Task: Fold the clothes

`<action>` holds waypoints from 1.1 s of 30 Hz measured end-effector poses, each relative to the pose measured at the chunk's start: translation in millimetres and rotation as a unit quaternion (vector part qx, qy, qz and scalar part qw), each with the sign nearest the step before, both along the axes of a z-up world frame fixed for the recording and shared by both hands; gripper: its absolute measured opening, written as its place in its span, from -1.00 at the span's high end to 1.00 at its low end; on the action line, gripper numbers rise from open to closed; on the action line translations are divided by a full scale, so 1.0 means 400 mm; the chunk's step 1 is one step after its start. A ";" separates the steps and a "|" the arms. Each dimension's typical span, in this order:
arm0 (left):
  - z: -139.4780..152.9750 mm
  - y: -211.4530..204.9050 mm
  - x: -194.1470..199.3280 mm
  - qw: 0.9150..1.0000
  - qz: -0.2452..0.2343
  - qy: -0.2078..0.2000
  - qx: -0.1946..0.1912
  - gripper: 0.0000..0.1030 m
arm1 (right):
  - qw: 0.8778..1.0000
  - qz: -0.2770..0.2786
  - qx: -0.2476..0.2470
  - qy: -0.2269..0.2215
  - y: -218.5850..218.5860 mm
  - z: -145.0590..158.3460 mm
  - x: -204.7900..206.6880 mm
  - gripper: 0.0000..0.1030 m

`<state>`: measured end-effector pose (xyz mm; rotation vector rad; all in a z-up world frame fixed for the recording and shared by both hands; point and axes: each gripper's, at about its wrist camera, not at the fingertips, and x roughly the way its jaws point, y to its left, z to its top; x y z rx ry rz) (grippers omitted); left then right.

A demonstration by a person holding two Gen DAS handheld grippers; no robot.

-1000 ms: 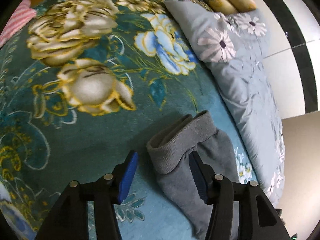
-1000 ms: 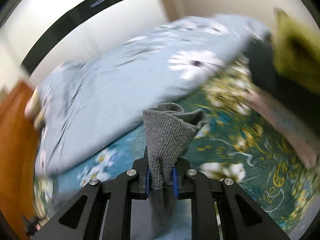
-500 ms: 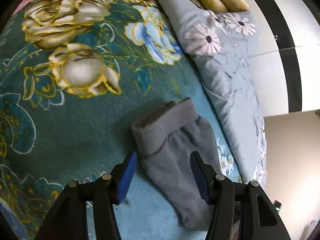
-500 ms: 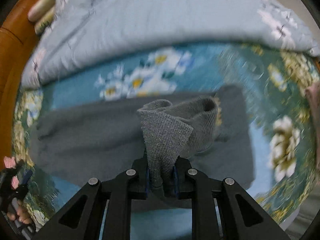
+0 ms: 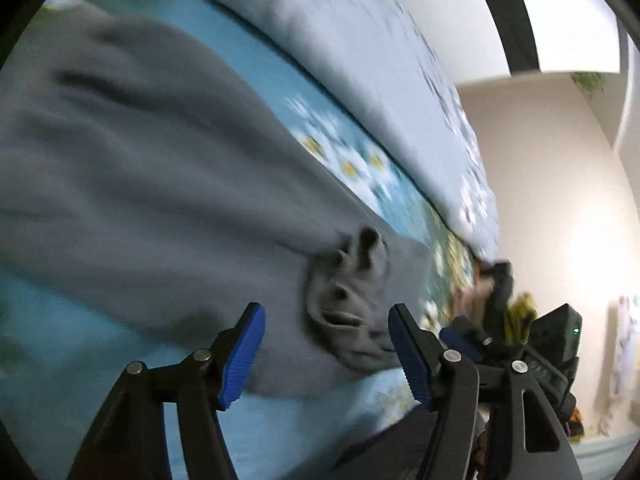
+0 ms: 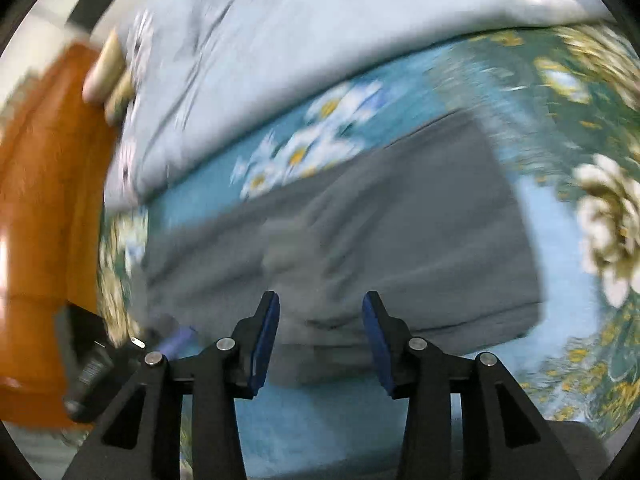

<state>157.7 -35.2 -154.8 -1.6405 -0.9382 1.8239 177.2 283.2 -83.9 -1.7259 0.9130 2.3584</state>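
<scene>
Grey knitted garment [image 6: 360, 232] lies spread flat on the teal flower-patterned blanket [image 6: 580, 128] that covers the bed, and in our left wrist view a bunched fold of it [image 5: 348, 300] rises just ahead of the left gripper [image 5: 324, 340]. We see both grippers with jaws apart, holding nothing; the right gripper [image 6: 320, 336] hovers over the cloth's near edge. A pale blue floral quilt [image 6: 300, 40] lies beyond, beside an orange wooden headboard [image 6: 44, 200].
</scene>
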 end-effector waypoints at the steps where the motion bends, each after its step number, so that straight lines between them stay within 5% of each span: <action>1: -0.013 0.036 -0.008 1.000 -0.011 -0.007 0.004 -0.37 | 1.000 -0.020 -0.002 0.006 0.031 0.006 0.014 0.12; 5: -0.059 0.118 -0.020 0.999 -0.030 -0.028 -0.027 -0.39 | 0.996 -0.086 -0.023 0.026 0.131 0.015 0.058 0.12; 10: -0.088 0.156 -0.019 0.998 -0.025 -0.049 -0.019 -0.32 | 0.991 -0.110 -0.067 0.042 0.152 -0.010 0.058 0.12; 12: -0.079 0.166 -0.027 0.999 -0.020 -0.039 -0.026 0.38 | 0.991 -0.108 -0.071 0.044 0.150 -0.012 0.056 0.12; 17: -0.029 0.192 -0.035 0.998 -0.032 0.008 -0.059 0.67 | 0.990 -0.107 -0.085 0.045 0.154 -0.020 0.059 0.12; 22: 0.095 0.150 -0.026 0.993 -0.038 0.109 -0.016 0.69 | 0.987 -0.114 -0.096 0.055 0.162 -0.017 0.072 0.12; 26: 0.014 0.112 -0.050 0.994 -0.032 0.077 -0.072 0.69 | 0.988 -0.112 -0.093 0.044 0.158 -0.024 0.066 0.12; 29: -0.063 0.057 -0.049 0.998 -0.013 0.015 -0.064 0.66 | 0.992 -0.099 -0.077 0.033 0.148 -0.025 0.057 0.12; 33: -0.007 -0.059 -0.013 0.999 0.013 0.034 -0.040 0.07 | 0.993 -0.092 -0.069 0.024 0.142 -0.029 0.054 0.12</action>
